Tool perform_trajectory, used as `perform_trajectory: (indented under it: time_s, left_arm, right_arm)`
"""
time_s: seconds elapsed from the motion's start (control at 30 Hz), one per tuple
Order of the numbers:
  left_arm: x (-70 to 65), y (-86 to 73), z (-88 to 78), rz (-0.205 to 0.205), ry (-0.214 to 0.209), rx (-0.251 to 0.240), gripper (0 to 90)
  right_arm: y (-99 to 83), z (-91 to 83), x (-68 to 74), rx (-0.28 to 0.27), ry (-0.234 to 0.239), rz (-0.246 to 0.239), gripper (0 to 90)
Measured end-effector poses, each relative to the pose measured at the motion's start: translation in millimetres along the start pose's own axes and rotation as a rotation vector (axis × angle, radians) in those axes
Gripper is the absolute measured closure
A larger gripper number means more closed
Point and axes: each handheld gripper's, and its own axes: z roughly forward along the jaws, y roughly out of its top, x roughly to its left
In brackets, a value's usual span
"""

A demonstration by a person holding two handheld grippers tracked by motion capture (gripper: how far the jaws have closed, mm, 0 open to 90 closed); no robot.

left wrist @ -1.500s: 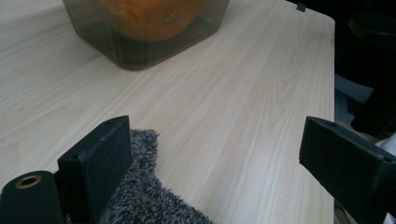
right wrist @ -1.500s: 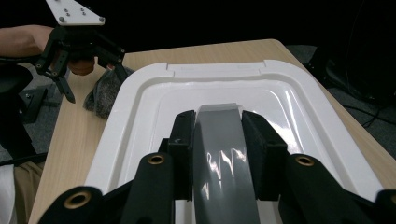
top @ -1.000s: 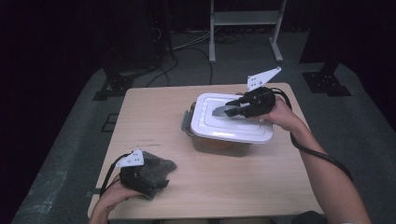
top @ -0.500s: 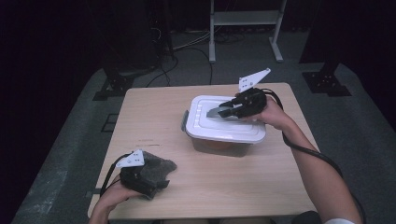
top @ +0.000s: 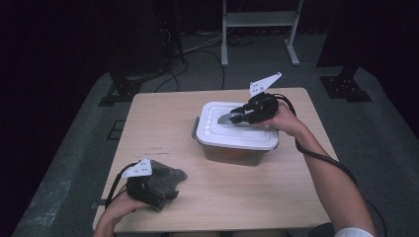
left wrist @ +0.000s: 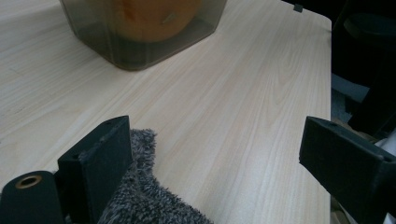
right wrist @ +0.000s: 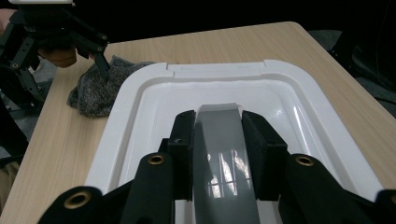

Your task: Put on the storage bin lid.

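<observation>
Partly hidden — orange object (top: 232, 152) beneath the lidded box (top: 237, 132).

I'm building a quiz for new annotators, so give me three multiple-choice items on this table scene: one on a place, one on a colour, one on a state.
1. Where does the grey cloth lie?
A. On the lid
B. On the table by the left claw
C. Inside the container

2. What colour is the lid of the container?
A. White
B. Orange
C. Black

3. How is the right claw?
A. Wide open above the table
B. Shut on the cloth
C. Shut on the lid's grey handle

Answers: 1 B, the high view shows the cloth on the wood at the near left corner. 2 A, the lid is white in the high and right gripper views. 3 C, the jaws press the handle from both sides in the right gripper view.
</observation>
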Motion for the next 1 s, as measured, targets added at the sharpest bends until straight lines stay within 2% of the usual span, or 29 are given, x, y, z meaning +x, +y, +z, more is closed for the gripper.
perform_trajectory:
  time_s: [0.43,1.0]
  left_arm:
    - [0.0,-0.6,-2.1,-0.004,0.001,-0.006,8.9]
    - [-0.1,-1.3,-2.9,-0.006,0.002,-0.005,8.9]
  right_arm:
    - [-6.6,12.2,-7.1,0.011,0.001,0.018,65.3]
    - [-14.6,20.0,-12.6,0.015,0.016,0.038,65.1]
